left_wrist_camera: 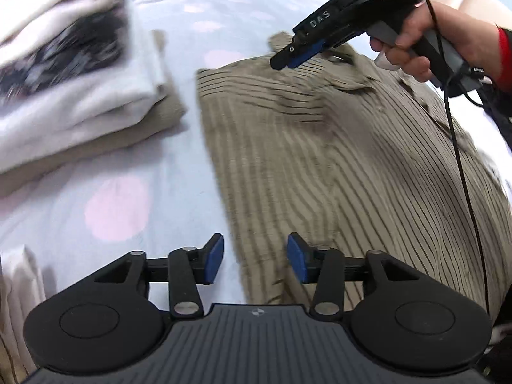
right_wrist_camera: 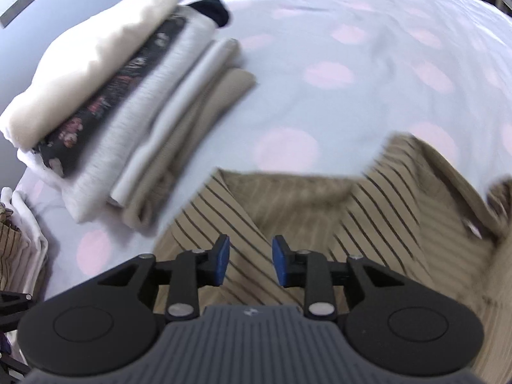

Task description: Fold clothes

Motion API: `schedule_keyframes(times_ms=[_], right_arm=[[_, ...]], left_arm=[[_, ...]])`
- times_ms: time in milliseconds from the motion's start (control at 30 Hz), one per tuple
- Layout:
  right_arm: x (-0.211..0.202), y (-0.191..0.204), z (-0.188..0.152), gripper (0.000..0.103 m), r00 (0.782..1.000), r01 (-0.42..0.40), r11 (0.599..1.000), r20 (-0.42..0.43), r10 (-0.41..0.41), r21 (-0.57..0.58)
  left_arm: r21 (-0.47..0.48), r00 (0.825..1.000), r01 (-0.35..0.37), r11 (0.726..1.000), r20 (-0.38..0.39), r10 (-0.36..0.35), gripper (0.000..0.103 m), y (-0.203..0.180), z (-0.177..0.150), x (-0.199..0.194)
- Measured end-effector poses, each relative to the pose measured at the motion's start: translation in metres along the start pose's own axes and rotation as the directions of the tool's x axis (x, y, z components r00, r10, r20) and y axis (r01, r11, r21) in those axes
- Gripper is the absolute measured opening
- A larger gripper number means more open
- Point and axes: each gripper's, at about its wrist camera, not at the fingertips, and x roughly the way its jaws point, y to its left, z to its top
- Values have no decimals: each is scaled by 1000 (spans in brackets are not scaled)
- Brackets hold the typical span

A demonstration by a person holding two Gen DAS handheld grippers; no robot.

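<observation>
A tan shirt with dark stripes [left_wrist_camera: 320, 160] lies spread on the pale blue sheet with pink dots [left_wrist_camera: 105, 204]. My left gripper [left_wrist_camera: 255, 260] is open and empty, just above the shirt's near left edge. My right gripper [left_wrist_camera: 288, 57] hovers over the shirt's far collar area, held in a hand. In the right wrist view the right gripper [right_wrist_camera: 249, 260] is open and empty above the striped collar [right_wrist_camera: 320, 204] of the shirt [right_wrist_camera: 400, 224].
A stack of folded clothes [right_wrist_camera: 112, 112], white, dark floral, grey and tan, lies on the sheet [right_wrist_camera: 352, 64] to the left; it also shows in the left wrist view [left_wrist_camera: 73, 73]. More cloth [right_wrist_camera: 19, 243] sits at the left edge.
</observation>
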Motion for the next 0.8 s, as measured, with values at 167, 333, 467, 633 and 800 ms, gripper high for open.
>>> schedule_keyframes(times_ms=[167, 333, 467, 633, 800], right_arm=[[30, 15, 27, 34, 999, -40, 999, -7, 40, -25], [63, 21, 47, 34, 998, -54, 998, -28, 54, -32], [82, 23, 49, 33, 995, -73, 996, -68, 70, -41], [91, 29, 49, 13, 993, -83, 995, -89, 78, -61], [82, 49, 58, 4, 998, -58, 990, -3, 58, -132]], left_arm=[[18, 999, 22, 1000, -45, -21, 44, 6, -7, 6], [42, 997, 52, 998, -66, -50, 45, 11, -15, 2], [117, 991, 94, 989, -102, -82, 49, 3, -23, 0], [91, 990, 88, 992, -116, -78, 26, 3, -28, 8], [49, 992, 29, 998, -125, -23, 1, 5, -25, 7]])
